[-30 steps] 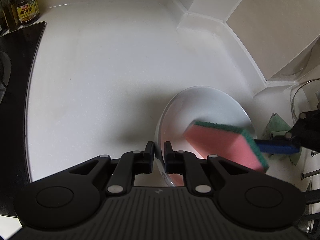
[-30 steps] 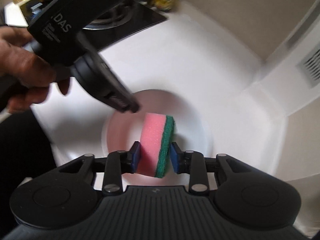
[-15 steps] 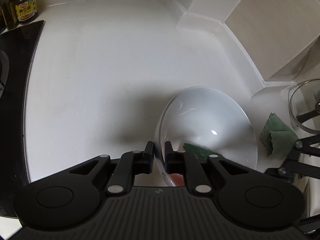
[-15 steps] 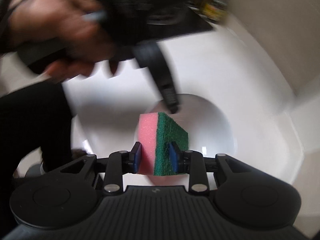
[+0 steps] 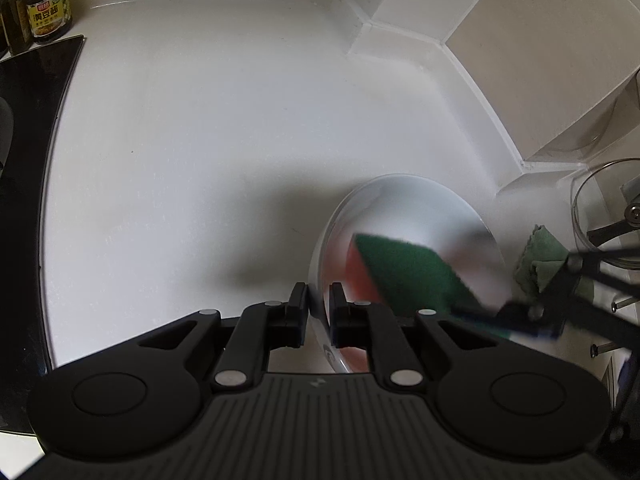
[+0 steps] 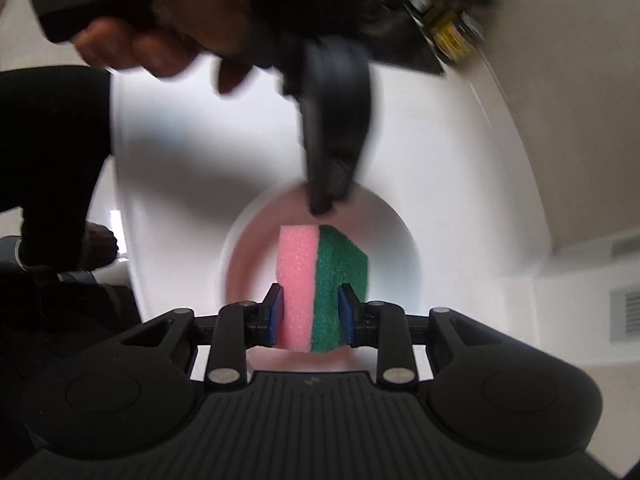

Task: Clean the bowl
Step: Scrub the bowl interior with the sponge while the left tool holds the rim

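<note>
Left black two-finger gripper [image 5: 319, 312]: jaws nearly closed, clamping the white ceramic bowl [image 5: 432, 208] rim. Right black two-finger gripper [image 6: 312, 314]: blue-padded jaws gripping the pink-and-green rectangular sponge [image 6: 320, 284].

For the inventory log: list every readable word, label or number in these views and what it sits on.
"黄豆酱": yellow label of the jar at the counter's far left corner, left wrist view.
The small print on that label is too small to read.
The same yellow label in the right wrist view is blurred, unreadable.

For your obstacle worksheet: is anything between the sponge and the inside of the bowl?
Nothing visible. The right gripper holds the sponge over the open bowl; the left gripper only clamps the rim.
</note>
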